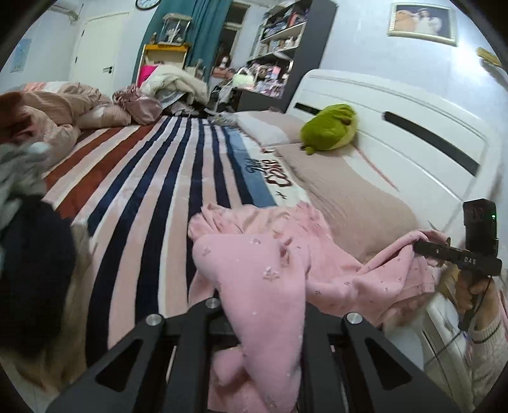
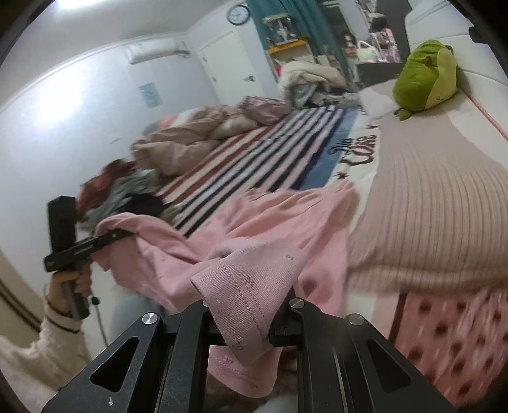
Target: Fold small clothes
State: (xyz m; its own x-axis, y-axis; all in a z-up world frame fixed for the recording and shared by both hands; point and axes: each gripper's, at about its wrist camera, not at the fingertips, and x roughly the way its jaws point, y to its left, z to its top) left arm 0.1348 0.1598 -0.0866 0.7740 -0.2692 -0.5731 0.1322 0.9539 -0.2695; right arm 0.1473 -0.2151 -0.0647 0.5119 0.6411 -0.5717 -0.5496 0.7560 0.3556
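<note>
Left wrist view first: the framed picture point(image 1: 422, 22) hangs at the upper right above the white headboard point(image 1: 397, 127), and neither shows properly from the other side; the right wrist view instead offers the air conditioner point(image 2: 152, 50) on the wall at upper left and a dotted pink sheet point(image 2: 451, 343) at lower right. Both catch the green plush toy point(image 1: 330, 125) and the striped blanket point(image 1: 152, 178). Shelves point(image 1: 279, 41) at top centre are crammed with small items, too blurred to name. Now the pink garment point(image 1: 270, 263) — it sprawls over the near edge of the bed, lower centre, stretched between both tools. The left gripper point(image 1: 263, 321) is clamped on a thick fold of it at the bottom of its frame. The right gripper point(image 2: 246, 321) pinches the ribbed hem, cloth draped right over the fingers. From the left view, that right tool sits at the right edge, its tip buried in pink fabric. A heap of other clothes point(image 2: 127, 193) lies mid-left.
</note>
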